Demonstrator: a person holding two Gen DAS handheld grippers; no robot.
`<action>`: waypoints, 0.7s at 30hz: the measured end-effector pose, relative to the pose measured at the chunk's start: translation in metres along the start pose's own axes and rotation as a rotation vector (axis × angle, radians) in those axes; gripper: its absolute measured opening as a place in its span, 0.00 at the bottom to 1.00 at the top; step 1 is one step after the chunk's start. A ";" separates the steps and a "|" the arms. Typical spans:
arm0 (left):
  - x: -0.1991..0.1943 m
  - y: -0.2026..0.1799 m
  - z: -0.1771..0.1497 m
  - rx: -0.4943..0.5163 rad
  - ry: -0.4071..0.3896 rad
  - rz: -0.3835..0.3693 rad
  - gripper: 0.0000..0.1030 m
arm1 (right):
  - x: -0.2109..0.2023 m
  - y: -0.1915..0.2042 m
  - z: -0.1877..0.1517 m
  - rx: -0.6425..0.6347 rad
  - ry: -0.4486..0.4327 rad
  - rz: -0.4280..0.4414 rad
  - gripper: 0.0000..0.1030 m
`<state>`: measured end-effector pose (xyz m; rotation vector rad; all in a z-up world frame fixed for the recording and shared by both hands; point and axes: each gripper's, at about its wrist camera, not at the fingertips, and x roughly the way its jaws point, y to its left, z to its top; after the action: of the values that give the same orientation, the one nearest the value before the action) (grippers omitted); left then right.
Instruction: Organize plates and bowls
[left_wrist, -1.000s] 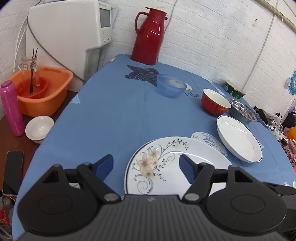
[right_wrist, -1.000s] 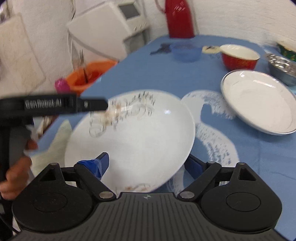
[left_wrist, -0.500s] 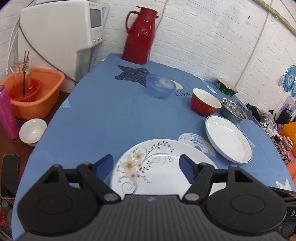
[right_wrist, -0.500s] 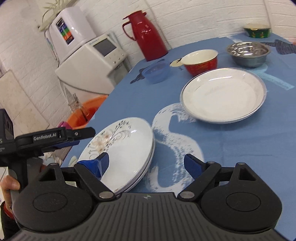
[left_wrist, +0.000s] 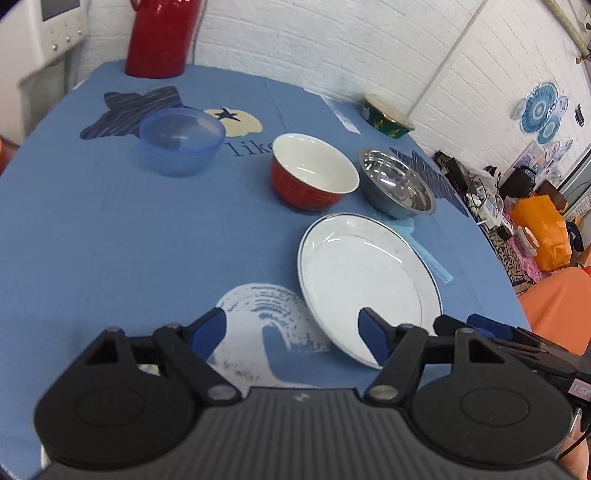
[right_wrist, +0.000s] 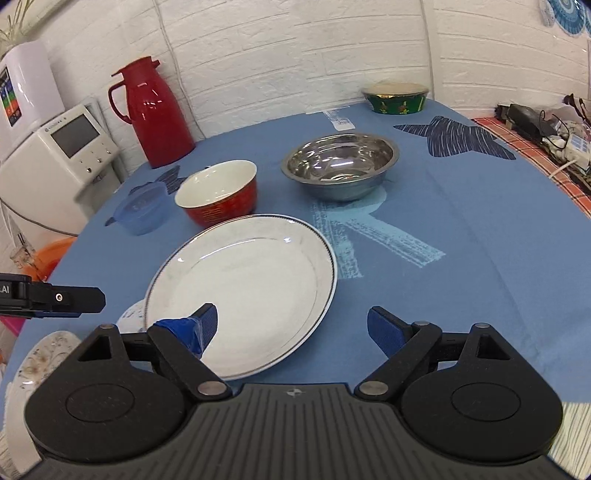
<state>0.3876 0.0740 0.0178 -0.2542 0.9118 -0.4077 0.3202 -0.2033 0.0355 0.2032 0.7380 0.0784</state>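
Both sets of jaws gape empty: left gripper (left_wrist: 290, 334), right gripper (right_wrist: 291, 326). White plate (right_wrist: 243, 291) lies on the counter (right_wrist: 461, 229) under the right jaws' left pad (contact unclear); red bowl (right_wrist: 218, 192), steel bowl (right_wrist: 340, 164) beyond.

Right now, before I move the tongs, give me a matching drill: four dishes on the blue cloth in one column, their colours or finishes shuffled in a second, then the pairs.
Column one:
1. plate nearest the right tongs
2. bowl just behind that plate
3. bowl right of the red one
4. bowl nearest the flask

Column two:
A. shiny steel
B. translucent blue
C. white with a dark rim line
D. red outside, white inside

Pairs: 1-C, 2-D, 3-A, 4-B
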 end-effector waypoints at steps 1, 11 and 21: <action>0.010 -0.003 0.006 0.001 0.019 0.007 0.69 | 0.007 -0.004 0.004 0.000 0.005 -0.014 0.73; 0.075 -0.014 0.024 0.019 0.133 0.047 0.66 | 0.041 0.003 0.001 -0.116 0.076 0.067 0.76; 0.085 -0.029 0.023 0.100 0.146 0.075 0.17 | 0.043 0.013 -0.001 -0.214 0.050 0.101 0.69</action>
<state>0.4456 0.0114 -0.0181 -0.0988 1.0378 -0.4055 0.3517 -0.1844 0.0089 0.0339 0.7629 0.2579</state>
